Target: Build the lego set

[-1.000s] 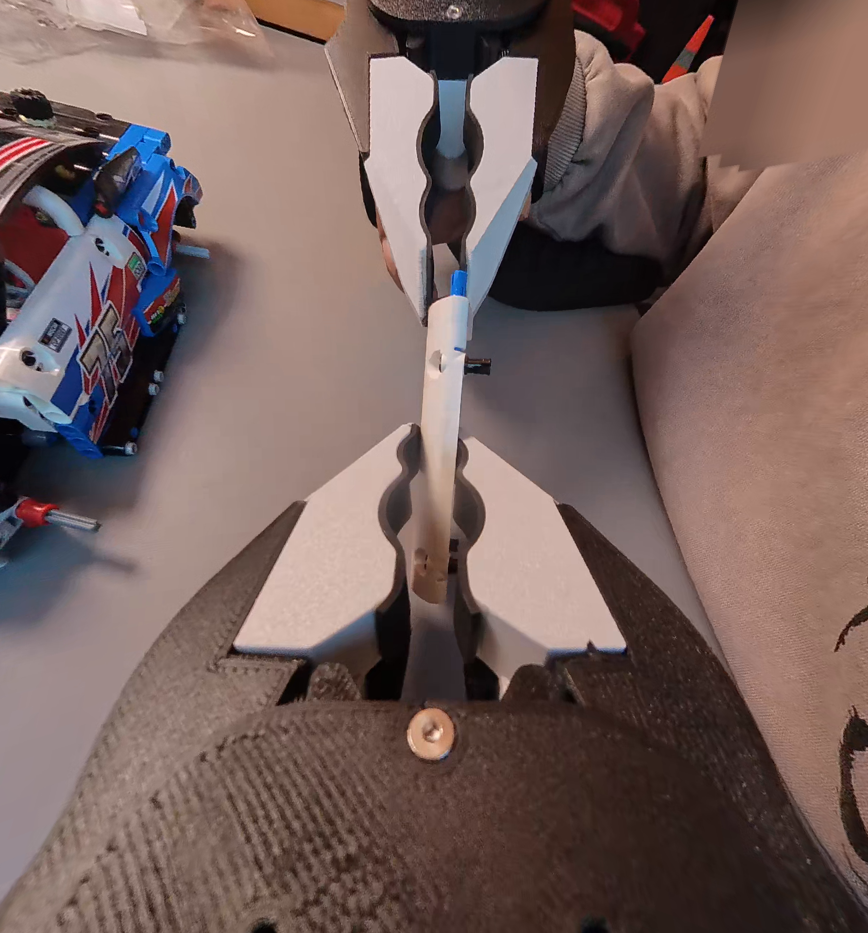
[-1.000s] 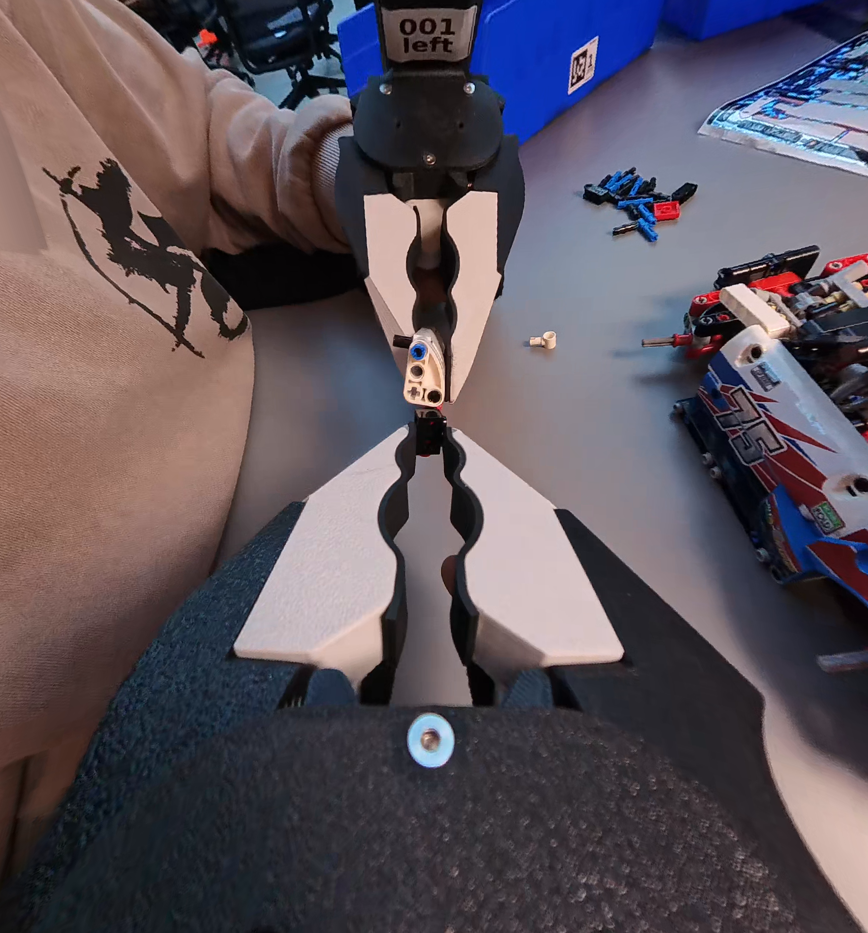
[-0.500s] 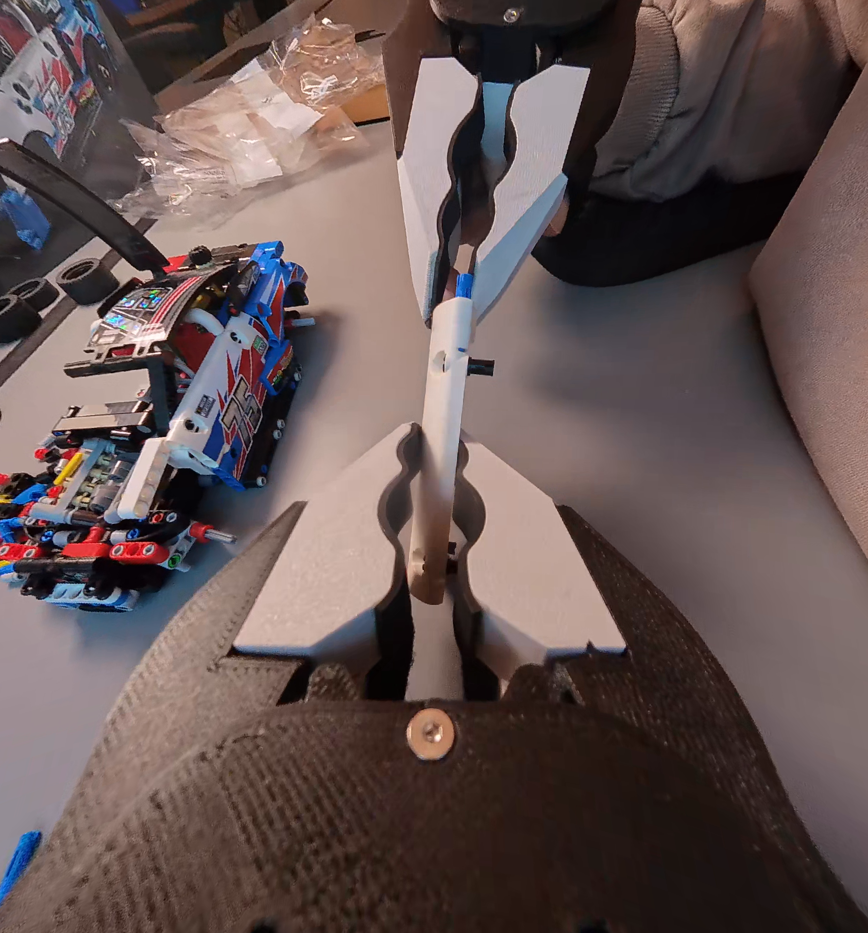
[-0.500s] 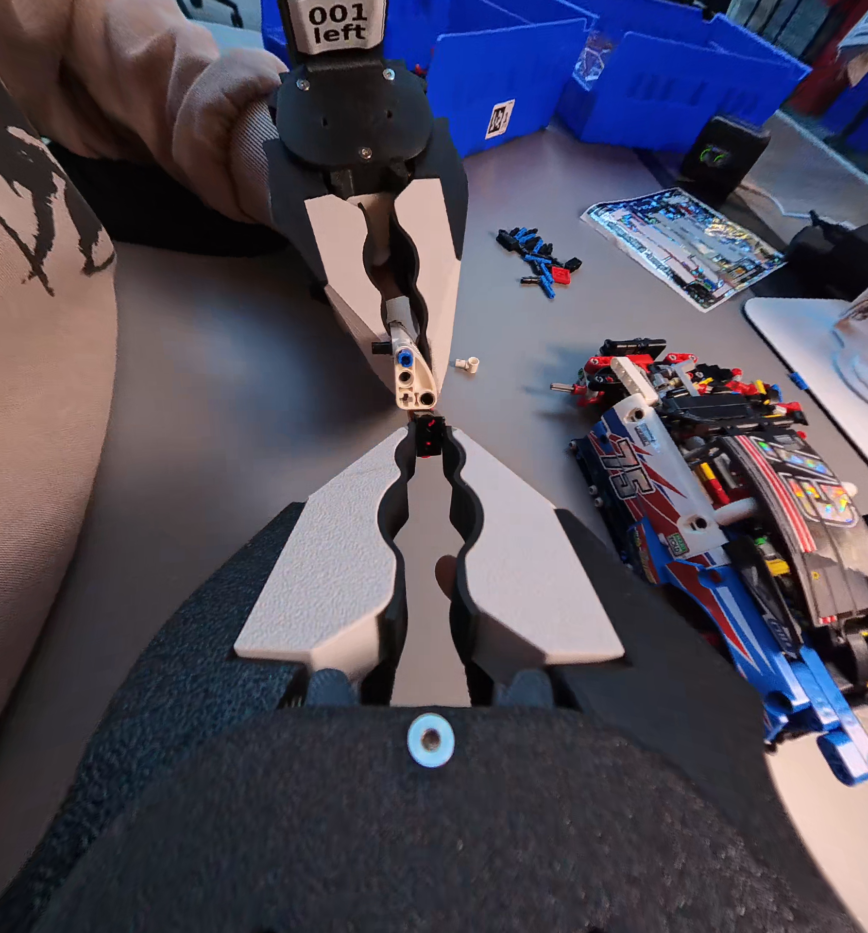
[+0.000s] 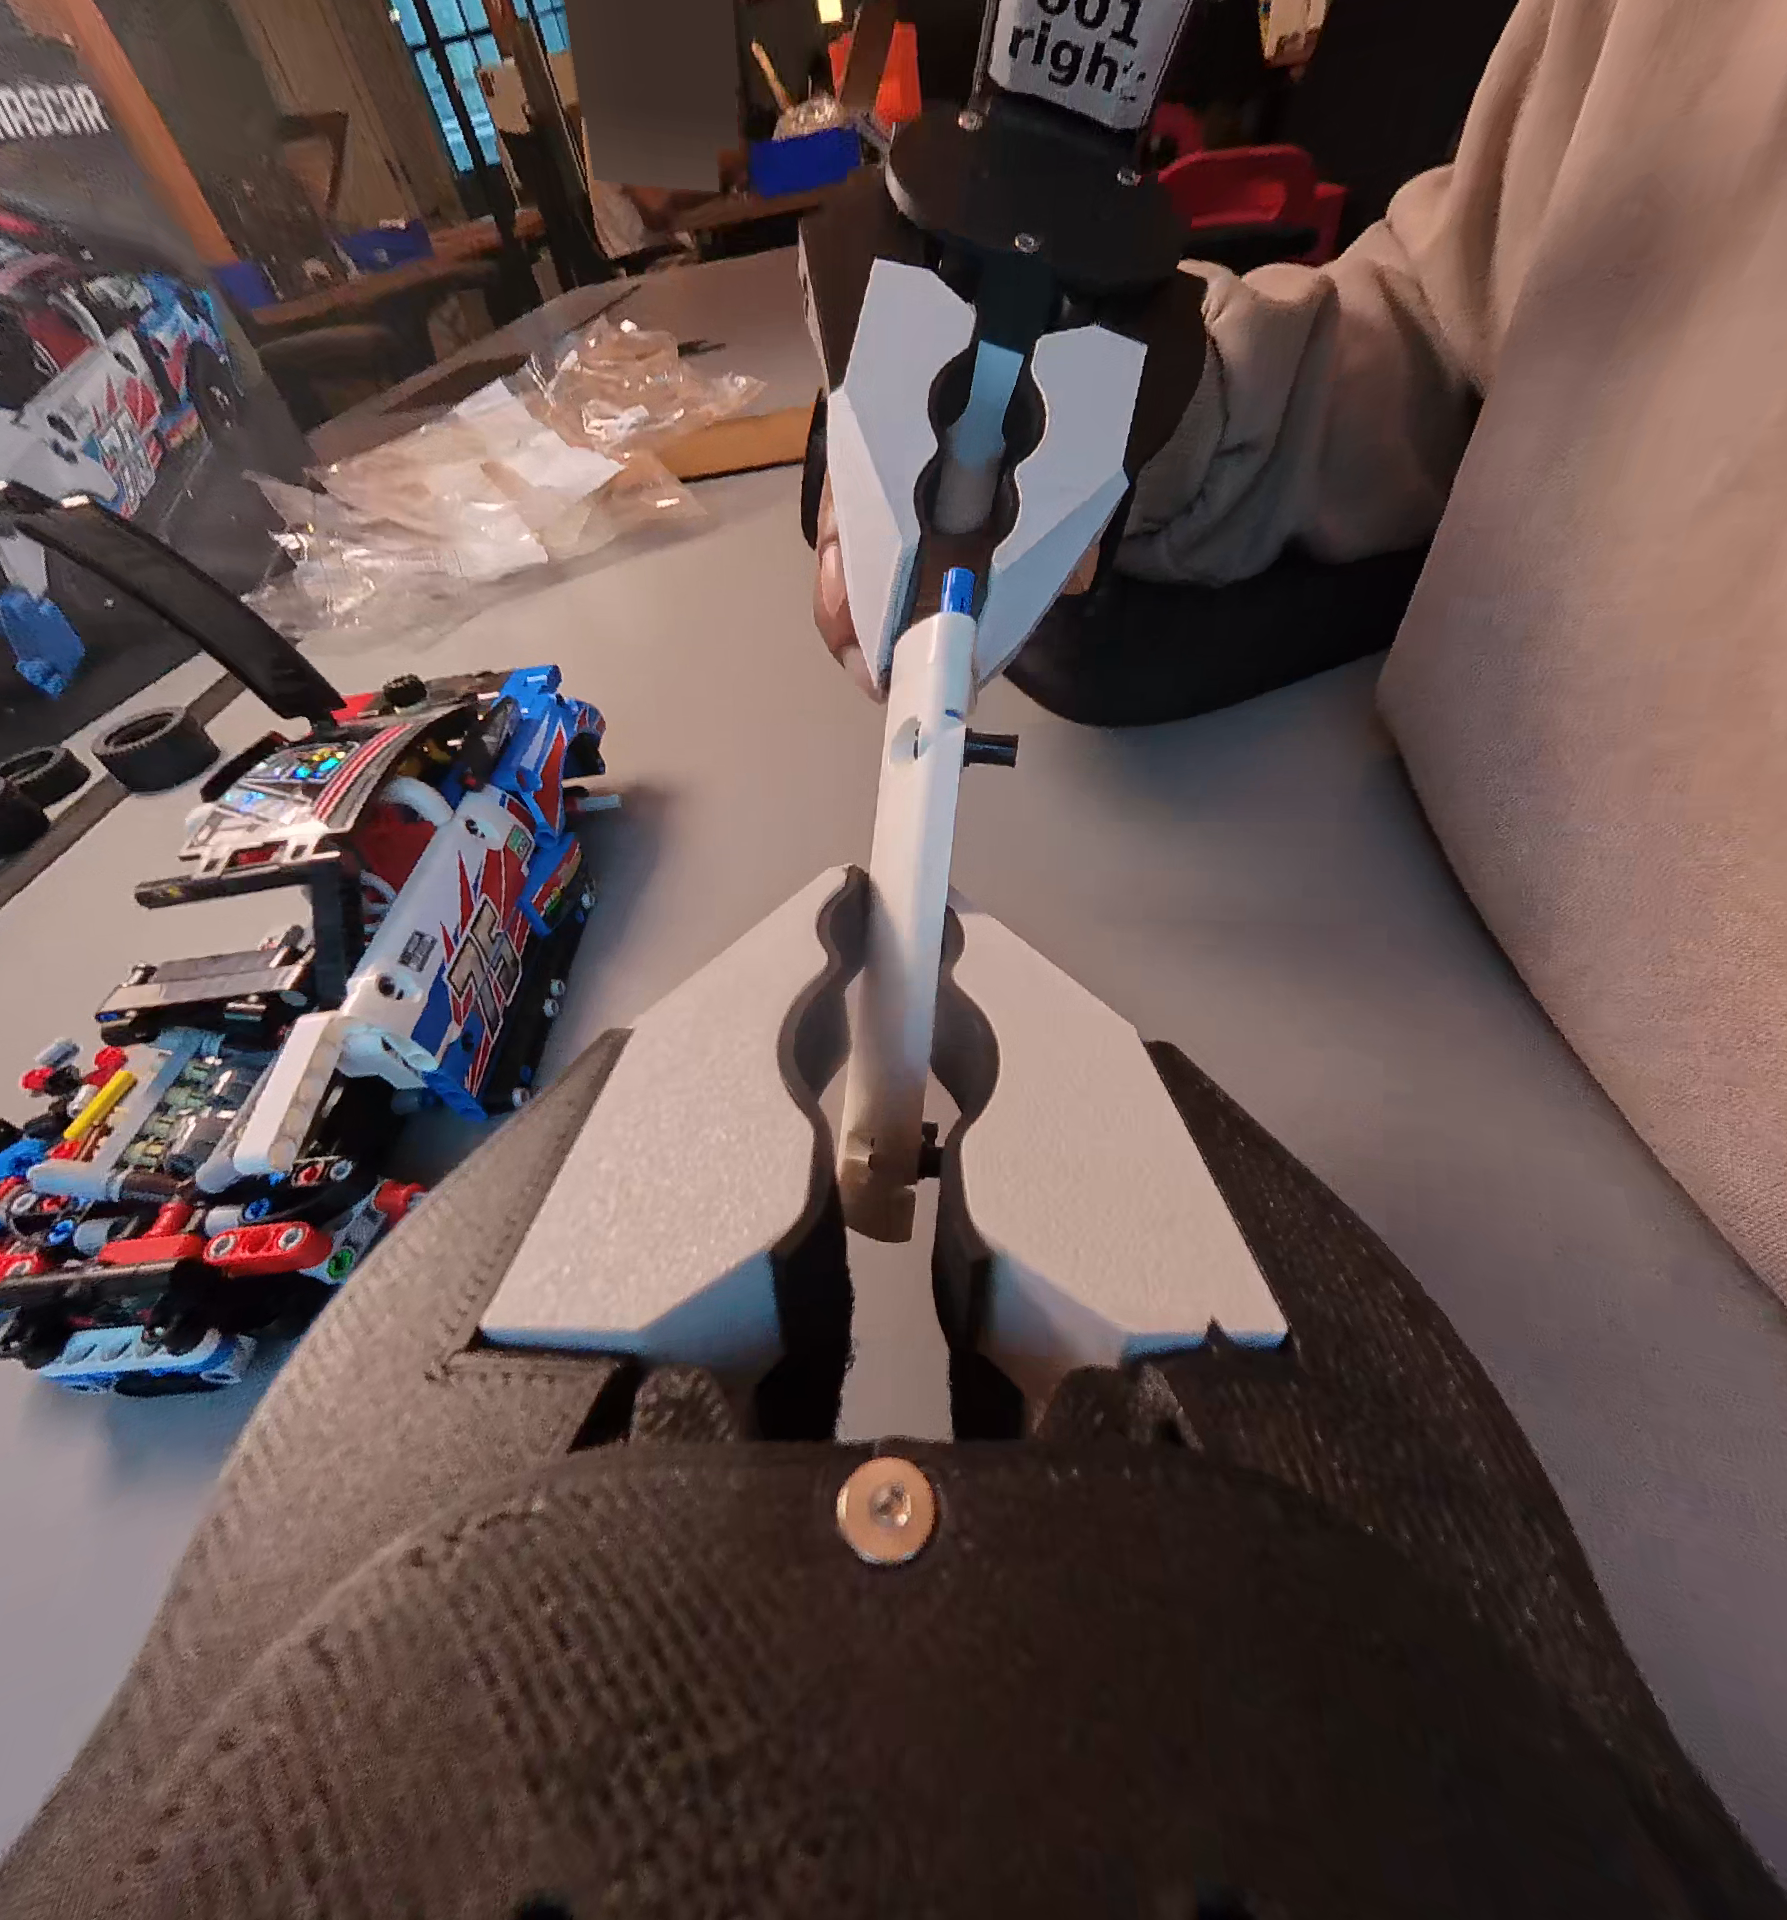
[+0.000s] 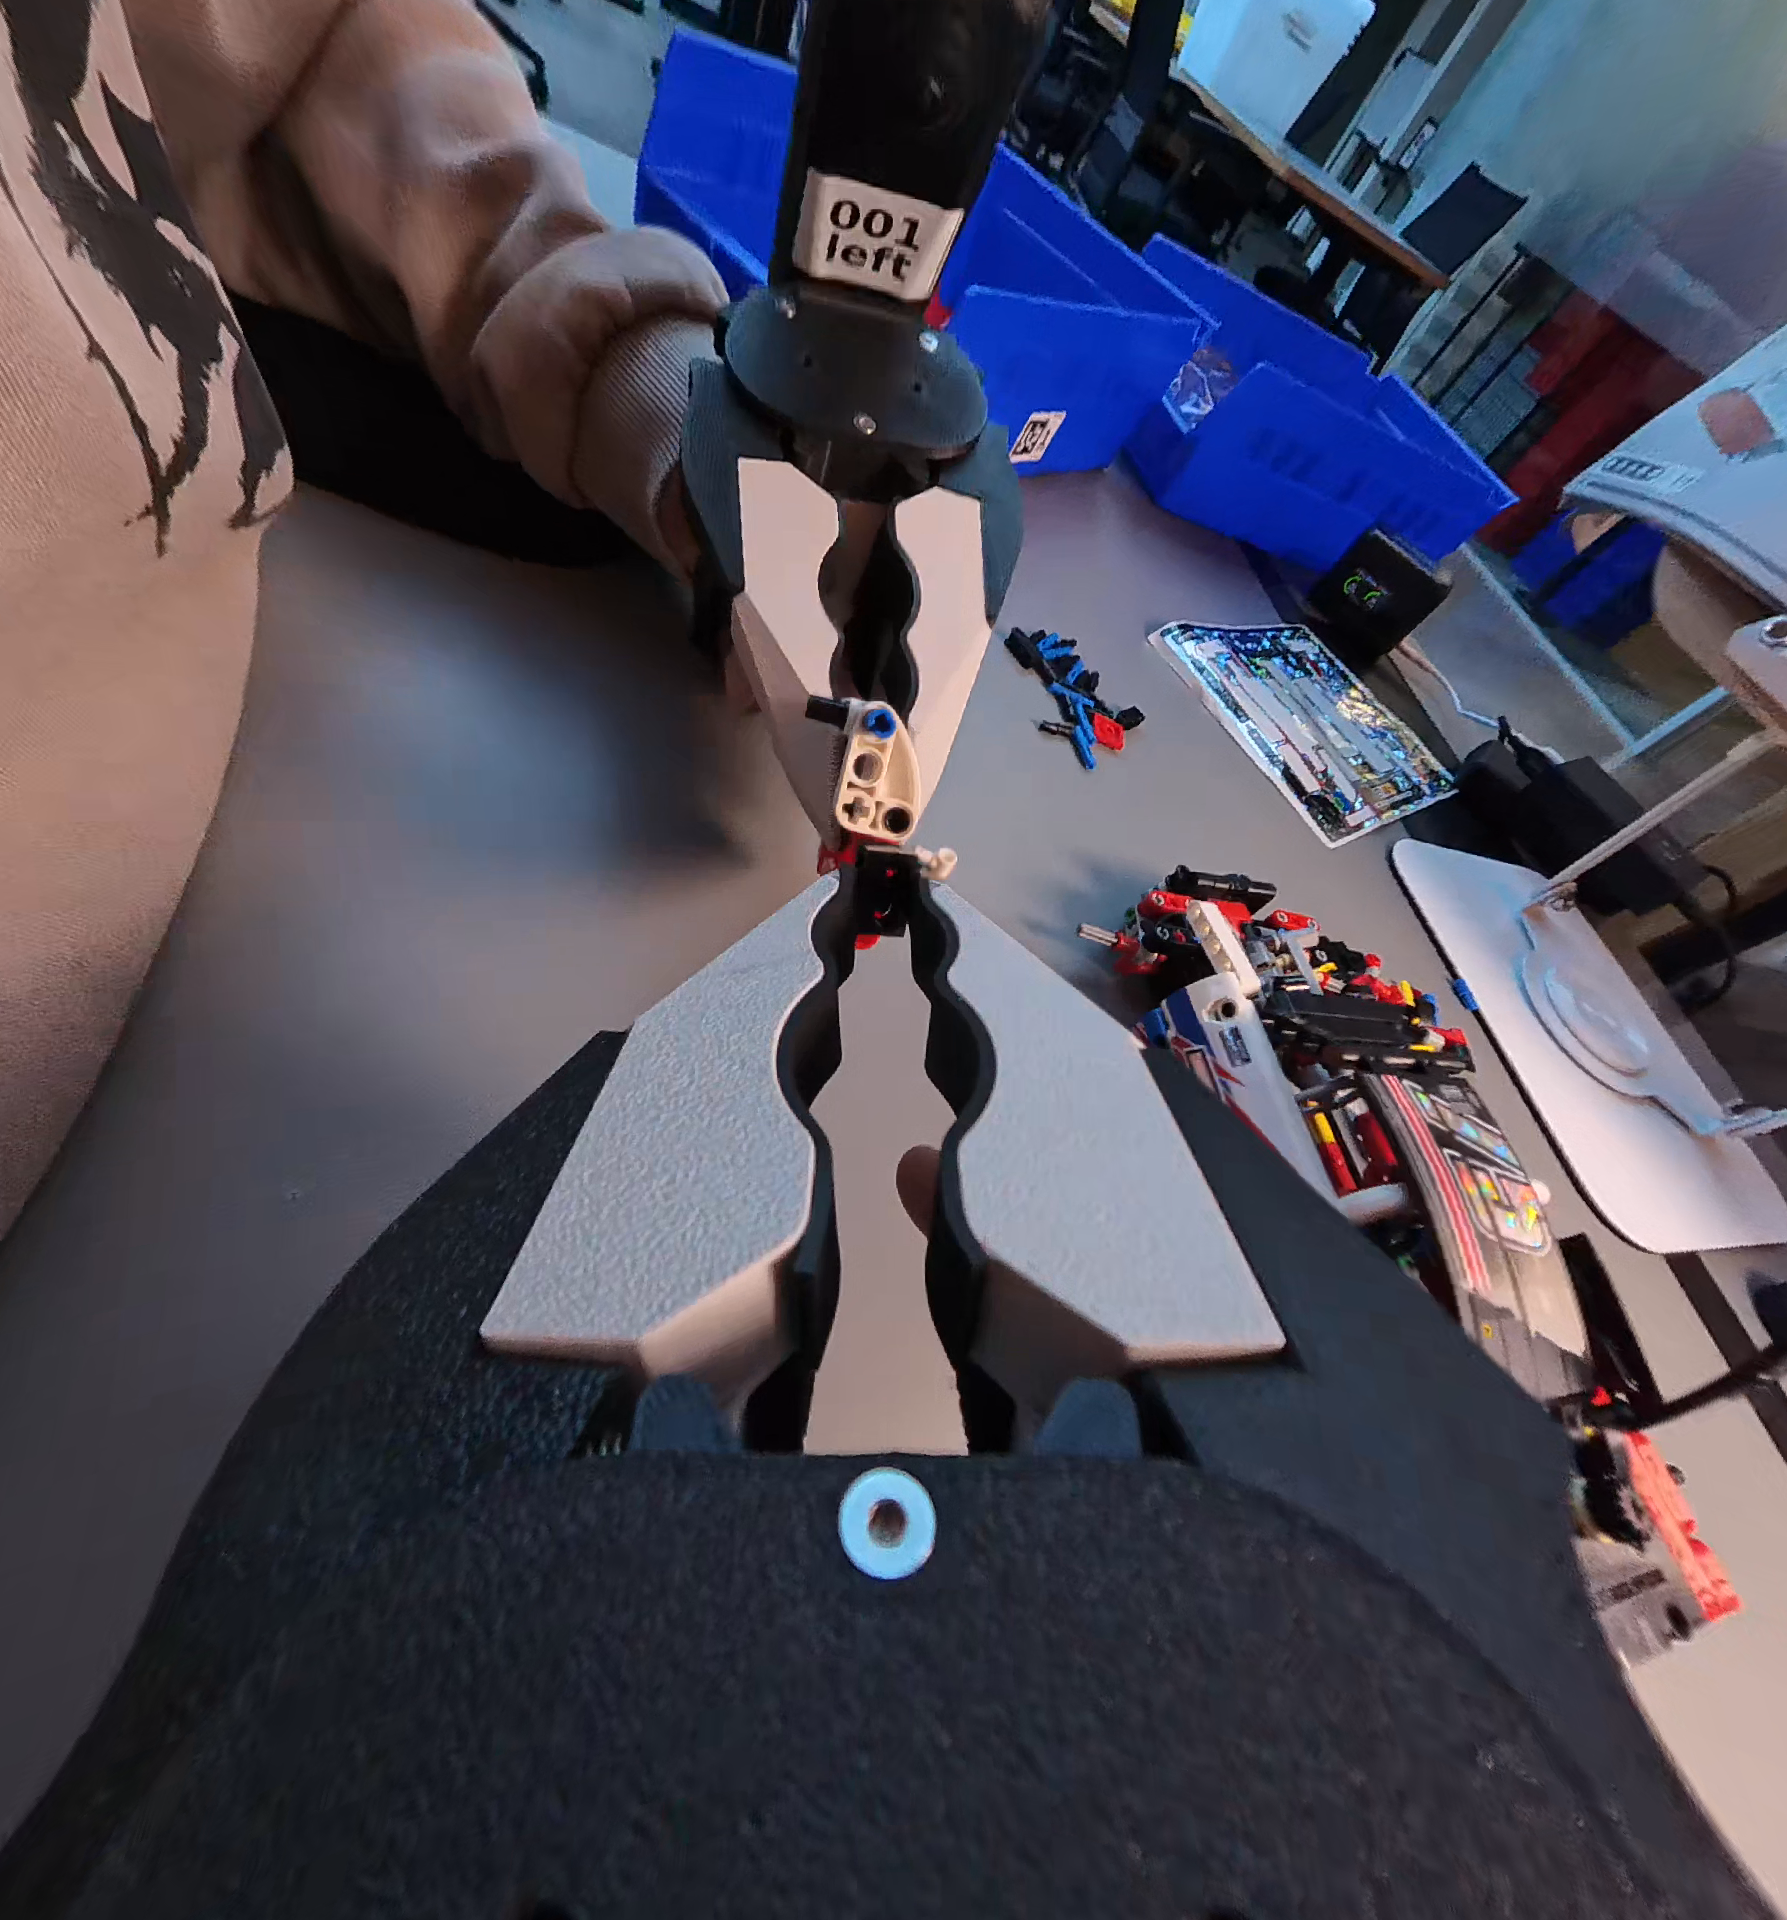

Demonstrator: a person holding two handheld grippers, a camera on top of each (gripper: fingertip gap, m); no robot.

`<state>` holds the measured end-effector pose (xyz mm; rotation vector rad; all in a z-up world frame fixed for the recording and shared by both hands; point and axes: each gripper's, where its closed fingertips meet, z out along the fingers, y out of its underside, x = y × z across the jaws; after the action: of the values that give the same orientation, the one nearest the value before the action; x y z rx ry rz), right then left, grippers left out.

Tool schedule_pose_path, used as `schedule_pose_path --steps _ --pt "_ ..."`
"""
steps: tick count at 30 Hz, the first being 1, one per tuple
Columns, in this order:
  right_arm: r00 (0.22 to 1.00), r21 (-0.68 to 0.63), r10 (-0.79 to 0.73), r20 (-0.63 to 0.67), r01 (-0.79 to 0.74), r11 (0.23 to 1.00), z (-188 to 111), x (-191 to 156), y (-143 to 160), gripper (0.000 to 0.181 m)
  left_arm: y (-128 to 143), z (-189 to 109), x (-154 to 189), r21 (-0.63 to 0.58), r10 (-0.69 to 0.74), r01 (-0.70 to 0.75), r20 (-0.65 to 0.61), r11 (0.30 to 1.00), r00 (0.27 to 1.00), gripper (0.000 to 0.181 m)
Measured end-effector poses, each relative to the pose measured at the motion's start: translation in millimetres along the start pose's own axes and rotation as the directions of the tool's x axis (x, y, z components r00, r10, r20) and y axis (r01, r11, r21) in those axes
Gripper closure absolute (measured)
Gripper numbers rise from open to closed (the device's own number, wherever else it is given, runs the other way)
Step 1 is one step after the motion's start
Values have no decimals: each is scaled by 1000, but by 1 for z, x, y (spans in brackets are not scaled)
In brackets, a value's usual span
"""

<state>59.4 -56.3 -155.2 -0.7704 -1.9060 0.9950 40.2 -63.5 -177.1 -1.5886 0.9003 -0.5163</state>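
White beam (image 5: 904, 935) sits tight between the two fingers of the left hand-held gripper (image 5: 894, 914), which is closed on it. The long white lego beam points away from the camera, up off the grey surface (image 5: 1232, 935). A blue pin (image 5: 956, 590) sticks out of its far end, and a small black pin (image 5: 991, 744) sticks out of its side. Just past that end is the right hand-held gripper (image 5: 936, 665), tips pointing back at the beam.

In the right wrist view, the right hand-held gripper (image 6: 884, 894) is closed on a small black and red lego piece (image 6: 884, 896) at its tips. That piece is just below the end of the white beam (image 6: 876, 781), very close; I cannot tell if they touch. The left hand-held gripper (image 6: 873, 790) holds the beam from the other side, with a beige sleeve (image 6: 515, 312) behind it.

Off to the side, the lego race car (image 5: 390, 935), part built in blue, white and red, lies on the surface. Farther away are a little pile of loose pins (image 6: 1071, 691), a shiny sticker sheet (image 6: 1294, 732) and blue bins (image 6: 1232, 416). Black tyres (image 5: 151, 746) and clear plastic bags (image 5: 515, 488) lie past the car.
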Motion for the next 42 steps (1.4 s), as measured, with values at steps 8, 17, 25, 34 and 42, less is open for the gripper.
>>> schedule_pose_path --steps 8,17,25,34,42 --pt "1000 35 4 -27 -3 999 -4 4 -10 174 -10 -2 -2 45 47 -48 20 998 999 174" --pt "998 -104 61 -20 -63 993 3 12 15 174 8 4 -12 -90 8 0 80 996 997 174" --pt "917 -314 354 185 -286 906 5 49 -4 174 -13 1 -34 129 -402 399 -1 908 915 174" --pt "647 -632 697 310 -407 659 -4 69 -19 174 -41 4 -38 213 -765 785 -186 581 617 174" --pt "443 -692 827 347 -474 544 -3 67 -12 175 -37 7 -35 159 -871 891 -193 426 451 174"
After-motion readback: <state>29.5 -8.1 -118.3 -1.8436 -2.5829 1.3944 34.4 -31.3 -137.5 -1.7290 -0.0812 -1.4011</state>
